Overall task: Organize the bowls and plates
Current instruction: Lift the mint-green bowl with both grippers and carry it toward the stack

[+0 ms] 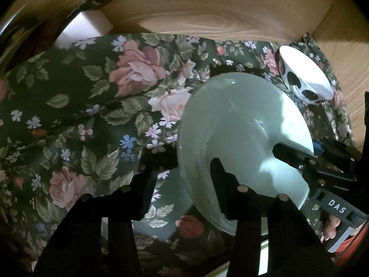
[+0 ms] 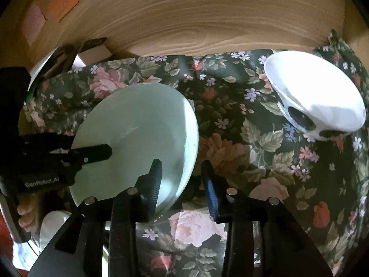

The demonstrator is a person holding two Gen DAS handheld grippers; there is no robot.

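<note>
My left tool point(image 1: 183, 168) points steeply down, its two fingers straddling the near rim of the pale green plate point(image 1: 242, 120). One finger lies over the plate's face, the other stands off the edge with a gap showing, so it is spread, not pinching. My right tool point(image 2: 181, 164) straddles the opposite rim the same way, also spread, with cloth visible between its outer finger and the rim. The plate sits tilted over the floral cloth point(image 1: 92, 92) that covers the desk. Farther off to the right, a white bowl with black spots point(image 2: 318, 92) lies tipped on the cloth. Behind everything rises a wooden panel point(image 1: 184, 11).
</note>
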